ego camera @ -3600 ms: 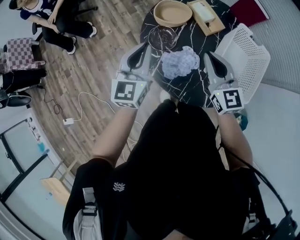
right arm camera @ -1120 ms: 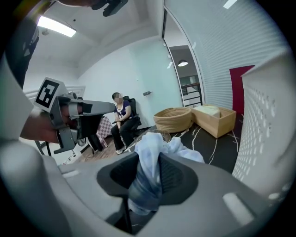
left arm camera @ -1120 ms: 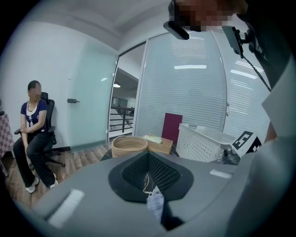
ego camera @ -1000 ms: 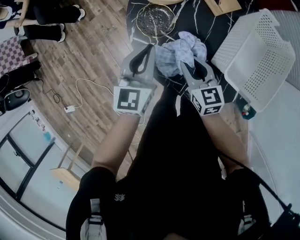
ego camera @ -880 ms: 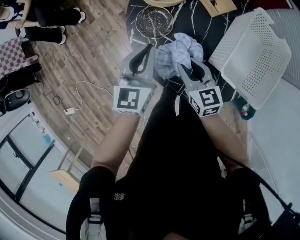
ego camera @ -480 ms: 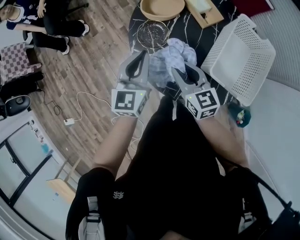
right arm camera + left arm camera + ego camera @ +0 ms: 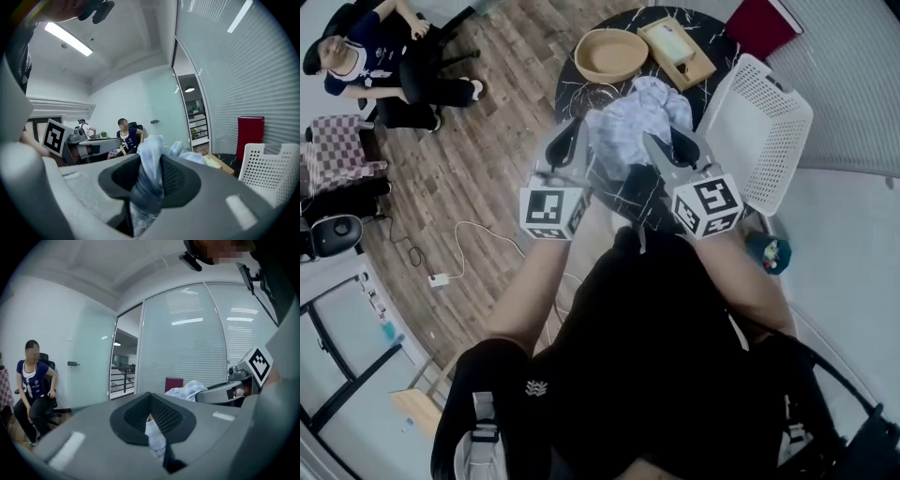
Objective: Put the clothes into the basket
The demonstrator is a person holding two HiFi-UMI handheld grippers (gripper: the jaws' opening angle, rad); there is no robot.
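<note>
Left tongs (image 7: 576, 127) and right tongs (image 7: 662, 141) each pinch the pale cloth (image 7: 623, 127), holding it above the surface (image 7: 570, 94), apparently to carry it right into the basket (image 7: 764, 131).

Cloth (image 7: 633, 127) hides the middle of the table (image 7: 567, 94). Red board (image 7: 761, 23), far right, cut off by top edge. Small teal thing (image 7: 767, 253), near right: too small to tell.

Right: basket (image 7: 764, 127) beside table (image 7: 614, 192), mouth open.
Far: wooden bowl (image 7: 612, 54), tray (image 7: 677, 52) crowd tabletop.
Left: floor (image 7: 497, 131) open.
Middle: clothes (image 7: 633, 127) block passage.
</note>
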